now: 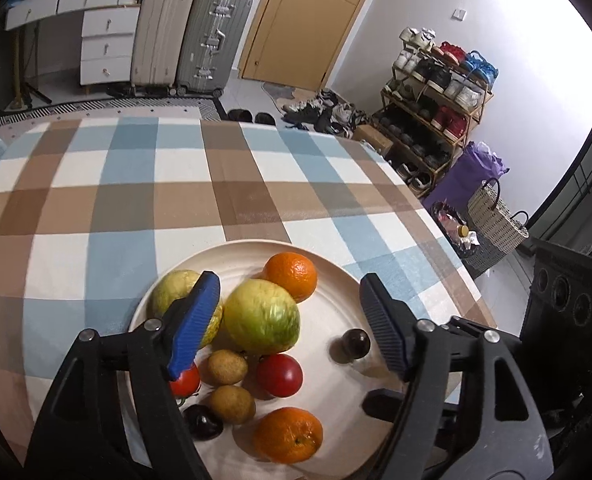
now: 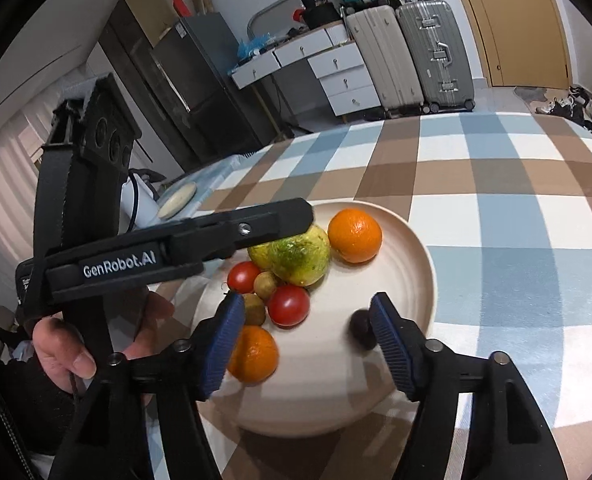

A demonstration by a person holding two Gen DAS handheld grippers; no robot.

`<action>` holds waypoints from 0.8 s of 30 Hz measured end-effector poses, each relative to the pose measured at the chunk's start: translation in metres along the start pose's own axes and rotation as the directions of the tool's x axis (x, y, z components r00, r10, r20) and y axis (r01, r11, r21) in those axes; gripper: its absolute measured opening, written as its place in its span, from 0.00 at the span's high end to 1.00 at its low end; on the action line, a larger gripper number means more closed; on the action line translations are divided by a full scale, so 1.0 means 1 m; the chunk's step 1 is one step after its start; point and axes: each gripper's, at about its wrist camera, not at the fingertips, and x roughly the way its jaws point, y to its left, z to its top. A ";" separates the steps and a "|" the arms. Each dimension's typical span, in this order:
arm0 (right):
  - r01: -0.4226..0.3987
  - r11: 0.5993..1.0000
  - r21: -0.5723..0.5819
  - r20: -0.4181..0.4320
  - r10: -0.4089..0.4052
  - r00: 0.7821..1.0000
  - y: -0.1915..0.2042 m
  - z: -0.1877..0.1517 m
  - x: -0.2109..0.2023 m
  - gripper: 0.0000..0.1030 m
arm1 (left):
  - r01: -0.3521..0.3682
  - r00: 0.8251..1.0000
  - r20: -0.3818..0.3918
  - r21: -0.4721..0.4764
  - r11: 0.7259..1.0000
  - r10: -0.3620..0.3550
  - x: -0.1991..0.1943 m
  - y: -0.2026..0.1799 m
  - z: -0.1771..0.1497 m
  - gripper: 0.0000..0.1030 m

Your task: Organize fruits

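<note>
While the fruits sit gathered on the pale round plate (image 1: 348,280), low and centre in both views, the plate itself rests on a checked tablecloth (image 1: 143,184) of blue, brown and white. In the left wrist view two yellow-green fruits (image 1: 261,316) touch at the plate's upper left, with an orange (image 1: 291,276) just behind them. Below lie two red tomatoes (image 1: 279,374), two small brown fruits (image 1: 227,367), a dark fruit (image 1: 203,422) and a second orange (image 1: 288,434). Another dark fruit (image 1: 355,344) lies apart at the right, blurred.

The left gripper (image 1: 291,320) hangs over the plate, its blue fingers (image 1: 193,320) spread wide, holding nothing. The right gripper (image 2: 308,344) likewise has its fingers (image 2: 394,344) spread, the lone dark fruit just beside the right one; whether they touch is unclear. A hand (image 2: 67,348) holds the left gripper's handle at lower left of the right wrist view.

Suitcases (image 1: 191,32), a white drawer unit (image 1: 105,46), a wooden door (image 1: 304,20) and a shoe rack (image 1: 436,100) fill the upper background.
</note>
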 end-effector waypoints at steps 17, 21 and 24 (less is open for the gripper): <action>0.122 0.993 -0.003 0.172 -0.120 0.978 0.024 -0.018 -0.084 0.02 | -0.150 0.967 0.205 -0.019 0.989 0.151 -0.117 -0.032 -0.024 0.01; 0.138 0.990 -0.016 0.234 -0.131 0.963 0.036 -0.023 -0.108 0.01 | -0.173 0.952 0.252 -0.030 0.985 0.175 -0.149 -0.039 -0.033 0.01; 0.161 0.986 -0.041 0.291 -0.142 0.946 0.047 -0.028 -0.124 0.00 | -0.208 0.934 0.292 -0.026 0.978 0.206 -0.173 -0.047 -0.042 0.01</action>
